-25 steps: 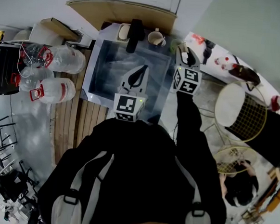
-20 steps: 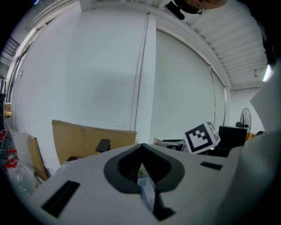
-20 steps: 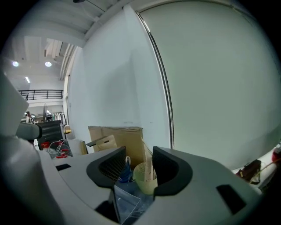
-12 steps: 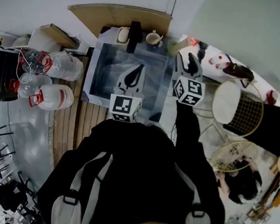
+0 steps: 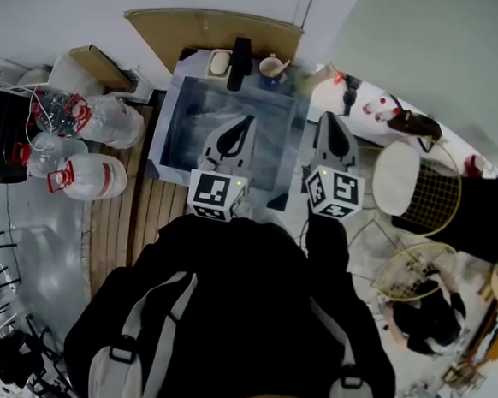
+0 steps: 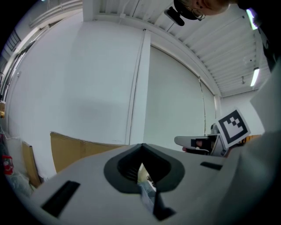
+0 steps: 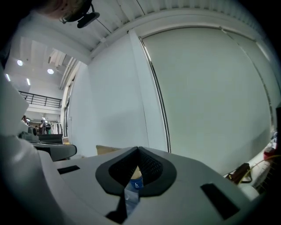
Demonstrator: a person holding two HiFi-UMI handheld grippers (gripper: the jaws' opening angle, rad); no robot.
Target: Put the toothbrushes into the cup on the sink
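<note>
The steel sink (image 5: 177, 115) lies straight ahead of me. A white mug (image 5: 274, 67) stands on its back rim, and a pale green cup (image 5: 312, 79) with something reddish at its top is at the back right corner. I cannot make out any toothbrushes. My left gripper (image 5: 245, 121) hovers over the basin, shut and empty; its jaws meet in the left gripper view (image 6: 142, 163). My right gripper (image 5: 331, 120) is over the sink's right edge, short of the green cup. Its jaws are closing to shut with nothing between them (image 7: 137, 163).
A black faucet (image 5: 239, 63) and a soap dish (image 5: 219, 61) sit on the back rim. Cardboard (image 5: 213, 24) leans behind the sink. Water jugs (image 5: 83, 175) stand at the left by wooden slats (image 5: 131, 219). A wire stool (image 5: 421, 194) is at the right.
The right gripper has pulled back from the sink's back right corner toward the person, and its jaws have gone from open to shut. The left gripper has hardly moved.
</note>
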